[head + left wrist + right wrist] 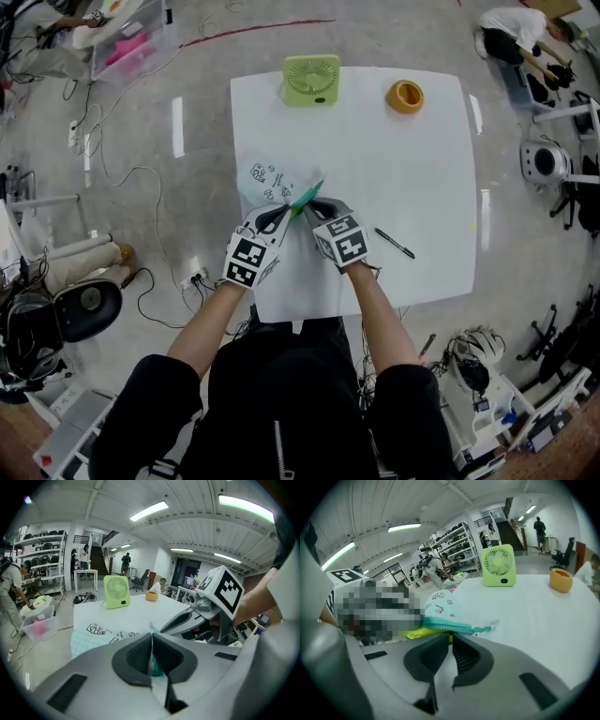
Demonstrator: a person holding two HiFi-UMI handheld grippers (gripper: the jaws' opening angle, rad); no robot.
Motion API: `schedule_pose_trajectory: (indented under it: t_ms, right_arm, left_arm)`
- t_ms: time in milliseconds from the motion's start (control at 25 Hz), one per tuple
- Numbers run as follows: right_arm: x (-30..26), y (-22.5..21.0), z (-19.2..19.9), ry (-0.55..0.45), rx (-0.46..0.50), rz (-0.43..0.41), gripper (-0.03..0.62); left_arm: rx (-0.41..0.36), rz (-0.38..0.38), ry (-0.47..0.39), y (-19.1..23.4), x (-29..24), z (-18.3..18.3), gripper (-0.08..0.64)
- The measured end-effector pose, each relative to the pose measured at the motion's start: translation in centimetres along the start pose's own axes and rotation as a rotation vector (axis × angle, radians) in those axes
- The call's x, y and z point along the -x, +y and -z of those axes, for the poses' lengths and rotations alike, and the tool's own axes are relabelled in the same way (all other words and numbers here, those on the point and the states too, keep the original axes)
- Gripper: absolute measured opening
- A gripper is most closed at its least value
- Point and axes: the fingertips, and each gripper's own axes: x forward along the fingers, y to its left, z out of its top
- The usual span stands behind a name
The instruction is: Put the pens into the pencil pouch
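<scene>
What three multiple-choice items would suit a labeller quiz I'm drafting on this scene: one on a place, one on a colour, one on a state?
1. Where does the black pen lie?
A on the floor
B on the table, to the right of the right gripper
C on a shelf

2. What colour is the fan?
A green
B red
C blue

3. How do the fingers of the left gripper stand?
A wide apart over bare table
B shut on nothing
C shut on the edge of the pencil pouch

Key: B, since the head view shows the pen on the white tabletop beside that gripper. A, since the fan is pale green in every view. C, since the left gripper view shows the fingers together with teal pouch cloth between them.
</scene>
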Motion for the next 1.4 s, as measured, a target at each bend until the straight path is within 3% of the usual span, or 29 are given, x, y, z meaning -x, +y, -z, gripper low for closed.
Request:
schedule_pose_trajectory:
  t_ms: [320, 480, 640, 1400]
  right_arm:
    - [-1.1, 0.1, -0.6, -0.059, -0.005, 0.005, 0.045]
    - [-0.7, 0.2, -0.1, -0.055, 0.002, 0.009, 0.115]
    - [1.2, -0.3, 0.4, -0.063, 0.004, 0.035, 0.123]
    - [13.6, -7.7, 10.3, -0.015, -0.047, 0.264, 0.133]
  left_arm:
    - [0.018, -0.01, -0.003, 0.6, -0.1, 0.0, 0.026]
    - [0.026, -0.012, -0.008, 0.8, -0.1, -0.1, 0.026]
    - [0.029, -0.016, -0.01, 1.0, -0.1, -0.2, 0.026]
    - [-0.01, -0.034, 0.019, 1.5, -0.1, 0.2, 0.026]
